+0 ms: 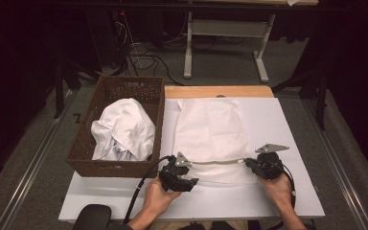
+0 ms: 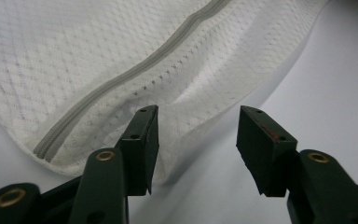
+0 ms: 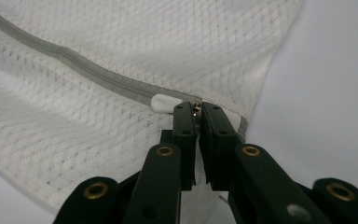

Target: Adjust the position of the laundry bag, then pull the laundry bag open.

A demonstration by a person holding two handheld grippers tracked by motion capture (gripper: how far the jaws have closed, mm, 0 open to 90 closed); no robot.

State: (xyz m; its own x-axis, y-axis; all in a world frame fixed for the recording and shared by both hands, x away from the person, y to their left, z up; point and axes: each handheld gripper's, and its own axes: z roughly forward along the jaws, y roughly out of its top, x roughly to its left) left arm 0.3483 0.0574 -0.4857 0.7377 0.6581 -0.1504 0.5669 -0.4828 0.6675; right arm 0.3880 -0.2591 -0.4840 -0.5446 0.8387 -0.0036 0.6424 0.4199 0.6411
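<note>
Right gripper [image 3: 198, 109] jaws pinched on the zipper pull [image 3: 196, 108] of the white mesh laundry bag [image 1: 211, 132], lower centre of the high view. Left gripper [image 2: 198, 116] jaws apart at the bag's corner, gripping nothing. Wicker basket [image 1: 88, 143] of white laundry [image 1: 124, 129] at left.

black jaws, brass rivets, grey plates

basket [image 1: 154, 103]: brown wicker (left of table) | contents: crumpled white cloth [image 1: 123, 130]

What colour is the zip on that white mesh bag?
Light grey, on the zip of the mesh bag; clearest in the right gripper view.
</note>
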